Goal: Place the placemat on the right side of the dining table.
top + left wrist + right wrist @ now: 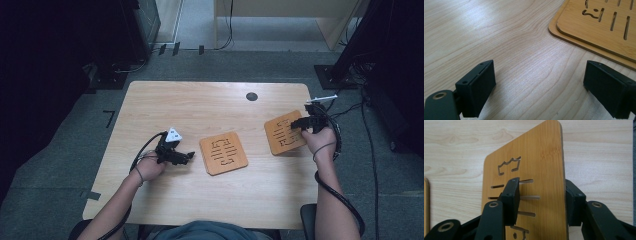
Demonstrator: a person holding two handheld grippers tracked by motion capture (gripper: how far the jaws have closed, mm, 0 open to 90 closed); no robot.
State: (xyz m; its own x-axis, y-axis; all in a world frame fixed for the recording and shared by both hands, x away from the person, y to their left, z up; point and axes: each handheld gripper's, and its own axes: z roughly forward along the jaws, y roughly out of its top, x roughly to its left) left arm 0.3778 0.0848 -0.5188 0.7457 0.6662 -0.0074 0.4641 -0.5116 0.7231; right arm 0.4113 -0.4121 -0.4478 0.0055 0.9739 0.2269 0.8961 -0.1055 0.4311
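On the left side of the wooden table (150,100), the left gripper (188,156) lies low over the bare top with its jaws spread wide and nothing between them; in the left gripper view bare wood grain shows between the two black pads (482,91). Just beside it, toward the middle of the table, sits a stack of bamboo mats (223,153), flat and square-cornered, with slots and a small cut-out figure through the top one (the left gripper view shows two edges, one board lying on another).

Further right, the right gripper (301,123) has its jaws clamped across one lifted bamboo mat (534,170), one pad on the slotted face and the other behind the opposite face, near an edge; the board stands tilted up off the table.

These mats look thin, stiff and light, so a pinch across the thickness near an edge should carry one without flexing. The finish seems smooth and a little slick, so I judge a shallow bite might let the board pivot or slip. The flat stack offers little to grab from above; an overhanging edge or corner looks the best hold
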